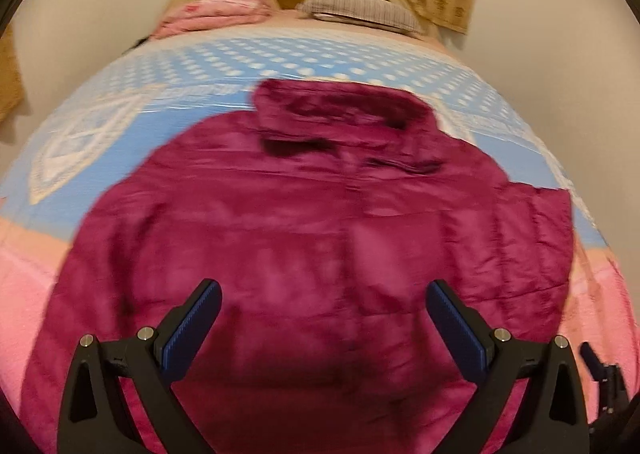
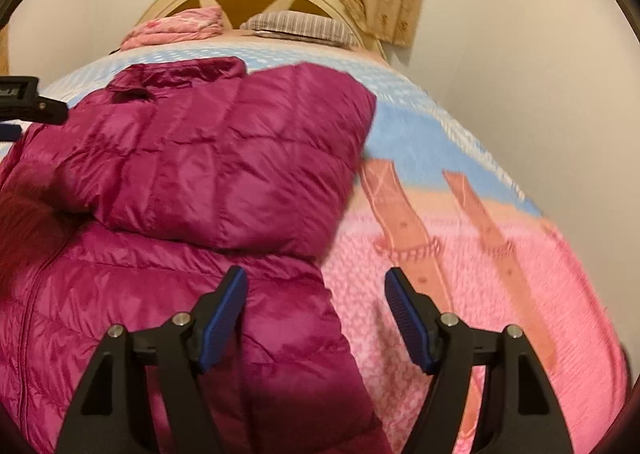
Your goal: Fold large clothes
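Lying on the pink-and-blue patterned bedspread, the quilted magenta down jacket has one sleeve folded across its body; remaining folds look undone. Left gripper and right gripper both gape, holding nothing.

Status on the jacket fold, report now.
Left tool open, right tool open, both empty. Magenta puffer jacket flat on bed, one sleeve folded across. Nothing obstructing.

Magenta quilted jacket, blue white-dotted and pink bedspread
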{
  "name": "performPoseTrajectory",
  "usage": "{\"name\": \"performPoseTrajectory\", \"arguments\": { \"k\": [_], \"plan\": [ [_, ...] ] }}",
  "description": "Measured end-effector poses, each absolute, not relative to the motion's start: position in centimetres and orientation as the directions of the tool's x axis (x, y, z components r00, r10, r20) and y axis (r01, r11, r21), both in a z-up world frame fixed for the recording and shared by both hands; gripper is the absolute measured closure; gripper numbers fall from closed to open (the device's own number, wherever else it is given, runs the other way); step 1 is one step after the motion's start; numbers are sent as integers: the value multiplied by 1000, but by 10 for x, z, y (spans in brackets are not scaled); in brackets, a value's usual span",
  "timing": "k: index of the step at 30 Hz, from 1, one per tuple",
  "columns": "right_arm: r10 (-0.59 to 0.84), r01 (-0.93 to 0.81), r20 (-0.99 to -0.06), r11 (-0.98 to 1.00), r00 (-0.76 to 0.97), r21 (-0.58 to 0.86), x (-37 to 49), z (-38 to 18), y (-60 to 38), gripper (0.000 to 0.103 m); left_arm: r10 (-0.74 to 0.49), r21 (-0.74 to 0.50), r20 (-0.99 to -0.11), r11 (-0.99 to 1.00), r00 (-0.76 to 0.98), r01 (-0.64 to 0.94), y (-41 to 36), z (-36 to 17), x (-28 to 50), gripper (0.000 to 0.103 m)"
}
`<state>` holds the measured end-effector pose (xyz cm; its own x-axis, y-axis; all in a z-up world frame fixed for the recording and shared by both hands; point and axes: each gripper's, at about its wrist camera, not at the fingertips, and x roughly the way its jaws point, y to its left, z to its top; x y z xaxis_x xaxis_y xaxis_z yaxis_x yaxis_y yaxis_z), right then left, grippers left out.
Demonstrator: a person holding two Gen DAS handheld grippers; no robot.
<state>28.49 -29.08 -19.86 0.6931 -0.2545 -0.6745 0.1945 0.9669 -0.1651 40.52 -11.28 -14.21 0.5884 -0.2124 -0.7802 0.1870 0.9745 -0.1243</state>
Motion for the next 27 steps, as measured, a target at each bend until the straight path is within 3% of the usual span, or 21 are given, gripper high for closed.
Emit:
{"name": "performPoseTrajectory", "arguments": {
  "k": [2, 3, 4, 6, 8, 12, 20, 27],
  "plan": [
    [-237, 201, -682, 971, 692, -132, 285, -200, -295, 26, -209, -103, -779, 973, 591, 208, -125, -146, 409, 4],
    [-235, 210, -686, 970, 689, -121, 286, -202, -297, 26, -209, -96, -779, 972, 591, 216, -130, -148, 410, 23],
    [-230, 211, -690, 971, 687, -114, 285, -202, -298, 25, -217, -98, -790, 968, 574, 232, -135, -153, 413, 54],
    [-226, 213, -693, 971, 684, -106, 282, -203, -296, 24, -250, -136, -815, 959, 523, 247, -136, -163, 418, 82],
    [-234, 217, -693, 970, 682, -114, 279, -204, -295, 21, -251, -141, -807, 961, 534, 239, -131, -163, 414, 83],
    [-241, 215, -696, 968, 676, -127, 282, -206, -296, 19, -233, -96, -776, 962, 586, 256, -120, -148, 397, 95],
    [-251, 216, -704, 966, 664, -141, 284, -210, -299, 16, -174, -27, -712, 975, 680, 221, -77, -116, 376, 96],
    [-262, 220, -708, 963, 656, -154, 286, -212, -299, 13, -110, 8, -753, 984, 649, 177, -46, -135, 364, 97]
  ]
}}
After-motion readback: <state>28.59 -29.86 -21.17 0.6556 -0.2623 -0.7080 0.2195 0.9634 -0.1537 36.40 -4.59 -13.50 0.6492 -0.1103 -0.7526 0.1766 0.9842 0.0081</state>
